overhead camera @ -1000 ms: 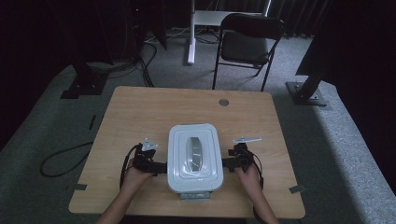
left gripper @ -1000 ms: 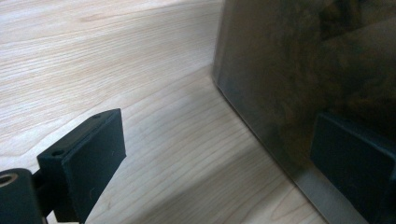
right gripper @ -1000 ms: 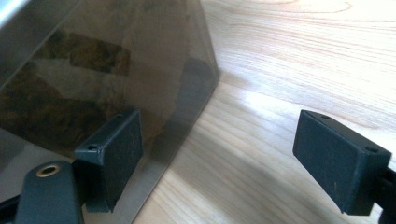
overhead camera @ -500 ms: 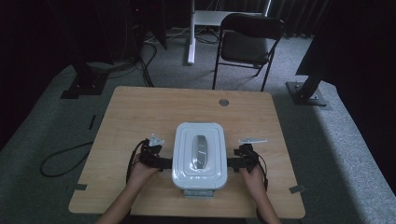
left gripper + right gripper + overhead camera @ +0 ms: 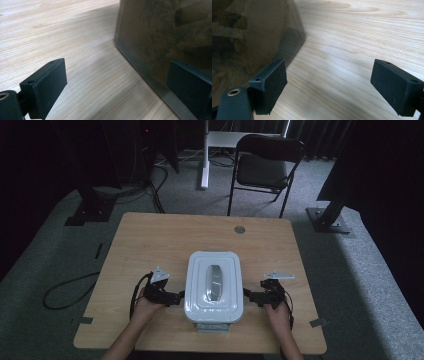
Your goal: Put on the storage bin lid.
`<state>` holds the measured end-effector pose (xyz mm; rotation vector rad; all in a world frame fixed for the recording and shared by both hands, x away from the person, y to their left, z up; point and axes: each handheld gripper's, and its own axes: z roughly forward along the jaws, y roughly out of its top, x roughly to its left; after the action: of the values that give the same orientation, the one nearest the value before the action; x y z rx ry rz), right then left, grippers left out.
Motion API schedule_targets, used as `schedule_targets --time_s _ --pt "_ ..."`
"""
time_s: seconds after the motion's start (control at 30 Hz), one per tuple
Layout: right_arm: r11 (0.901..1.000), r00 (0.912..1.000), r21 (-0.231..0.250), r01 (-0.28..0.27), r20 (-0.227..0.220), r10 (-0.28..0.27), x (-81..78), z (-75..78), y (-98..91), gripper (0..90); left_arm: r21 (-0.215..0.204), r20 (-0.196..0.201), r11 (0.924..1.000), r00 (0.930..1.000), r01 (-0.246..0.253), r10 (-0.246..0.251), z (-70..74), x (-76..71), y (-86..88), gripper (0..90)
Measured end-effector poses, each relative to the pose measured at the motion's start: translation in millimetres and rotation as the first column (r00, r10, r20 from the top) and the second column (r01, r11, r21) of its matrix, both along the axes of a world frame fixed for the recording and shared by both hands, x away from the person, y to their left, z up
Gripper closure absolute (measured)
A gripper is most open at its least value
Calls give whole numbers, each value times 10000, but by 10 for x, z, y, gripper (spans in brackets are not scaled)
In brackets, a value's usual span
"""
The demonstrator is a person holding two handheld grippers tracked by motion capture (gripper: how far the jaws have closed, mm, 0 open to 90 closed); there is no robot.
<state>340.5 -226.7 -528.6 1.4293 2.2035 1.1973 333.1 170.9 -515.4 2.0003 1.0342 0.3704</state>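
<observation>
Box: a white lidded container (image 5: pixel 214 287) with a grey oval handle (image 5: pixel 214 281) set into its lid; it stands on the tabletop (image 5: pixel 165 240), in the half nearest the person and about midway between the side edges.
Box wall up close: in the left gripper view the wall (image 5: pixel 160 37) looks smoky and translucent, with dark shapes behind it that I cannot make out; the right gripper view shows the same of the opposite wall (image 5: pixel 249 37).
Left hand-held gripper: (image 5: pixel 172 296) sits just beside the box's left wall, jaws spread wide with nothing between them but bare wood; in its own view (image 5: pixel 120 85) one jaw lies right against the box wall, though contact cannot be told, and the other is out over the tabletop.
Right hand-held gripper: (image 5: pixel 253 296) sits just beside the box's right wall, jaws likewise parted and empty; in its own view (image 5: pixel 329 82) one jaw is close to the box's corner, the other well clear of it.
Hands: the left hand (image 5: pixel 145 307) and right hand (image 5: pixel 276 312) flank the box on either side.
Beyond the box: a small round grommet (image 5: pixel 240 229) near the tabletop's far edge; behind that edge, a dark folding chair (image 5: pixel 265 165) on the grey carpet.
</observation>
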Motion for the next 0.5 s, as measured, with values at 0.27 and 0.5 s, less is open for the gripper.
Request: schedule_targets --time_s 0.27,0.5 --pt "9980 9988 -630 -25 483 56 -56 -29 -10 128 -248 302 9997 9995 57 -49 -7 -21 35 45" --pt "9970 9969 -757 -150 763 208 -74 -35 25 126 -199 457 9998 9990 -5 14 -11 -52 85 45"
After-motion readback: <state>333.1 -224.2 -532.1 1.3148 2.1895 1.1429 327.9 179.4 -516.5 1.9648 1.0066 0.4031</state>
